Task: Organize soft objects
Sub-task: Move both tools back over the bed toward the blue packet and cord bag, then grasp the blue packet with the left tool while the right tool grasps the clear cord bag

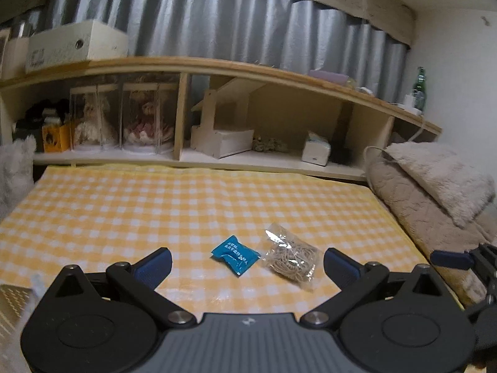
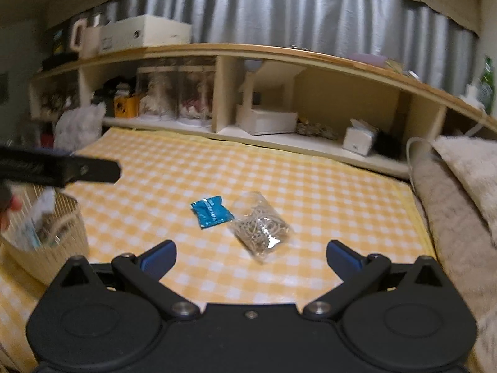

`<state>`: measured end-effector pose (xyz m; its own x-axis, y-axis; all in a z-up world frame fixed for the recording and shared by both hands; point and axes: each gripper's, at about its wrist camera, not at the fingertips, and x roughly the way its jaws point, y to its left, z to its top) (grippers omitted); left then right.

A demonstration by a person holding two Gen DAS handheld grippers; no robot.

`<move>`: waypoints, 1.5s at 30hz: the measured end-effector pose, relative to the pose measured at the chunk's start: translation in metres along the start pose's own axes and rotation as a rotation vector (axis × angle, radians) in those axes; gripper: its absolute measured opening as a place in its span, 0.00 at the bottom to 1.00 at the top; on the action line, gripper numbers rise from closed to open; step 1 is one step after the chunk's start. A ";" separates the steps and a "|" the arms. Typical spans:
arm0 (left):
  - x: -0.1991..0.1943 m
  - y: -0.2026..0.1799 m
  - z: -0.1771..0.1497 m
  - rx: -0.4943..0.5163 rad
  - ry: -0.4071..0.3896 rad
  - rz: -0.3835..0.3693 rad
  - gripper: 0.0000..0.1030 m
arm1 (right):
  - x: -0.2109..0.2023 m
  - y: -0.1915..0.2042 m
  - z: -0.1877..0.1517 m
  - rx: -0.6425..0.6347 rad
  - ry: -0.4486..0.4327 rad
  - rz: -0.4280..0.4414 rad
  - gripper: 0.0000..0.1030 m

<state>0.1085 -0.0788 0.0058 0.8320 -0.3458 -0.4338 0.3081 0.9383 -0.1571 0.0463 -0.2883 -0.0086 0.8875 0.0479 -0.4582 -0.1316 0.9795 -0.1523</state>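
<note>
A small blue packet [image 1: 235,255] [image 2: 212,212] lies on the yellow checked cloth [image 1: 124,211] [image 2: 310,186]. Right beside it rests a clear bag of tan rubber bands [image 1: 292,259] [image 2: 261,229]. My left gripper [image 1: 247,265] is open just short of both, nothing between its blue pads. My right gripper [image 2: 251,256] is open too, a little in front of the bag and empty. A woven basket [image 2: 52,242] with items inside stands at the left in the right wrist view. The left gripper's finger [image 2: 87,171] shows above that basket.
A low wooden shelf [image 1: 217,158] [image 2: 279,143] with boxes, doll cases and a tissue box runs along the far edge. Folded fuzzy blankets [image 1: 435,192] [image 2: 459,192] lie at the right. A white fluffy thing [image 1: 15,168] [image 2: 77,124] sits at the left.
</note>
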 end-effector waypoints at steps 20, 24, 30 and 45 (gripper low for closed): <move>0.132 0.020 -0.019 -0.265 0.040 0.028 0.94 | 0.178 -0.018 -0.005 -0.419 0.047 0.181 1.00; 0.141 0.028 -0.019 -0.323 0.051 0.018 0.94 | 0.216 -0.020 0.007 -0.447 0.098 0.234 1.00; 0.154 0.033 -0.026 -0.346 0.069 0.028 0.94 | 0.254 -0.027 0.017 -0.414 0.179 0.320 0.99; 0.222 0.011 -0.023 -0.491 0.140 0.258 0.91 | 0.223 -0.042 -0.015 -0.173 0.199 0.153 0.66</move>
<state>0.2862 -0.1453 -0.1129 0.7724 -0.1332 -0.6211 -0.1751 0.8952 -0.4098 0.2428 -0.3220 -0.1175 0.7499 0.1360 -0.6474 -0.3450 0.9154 -0.2073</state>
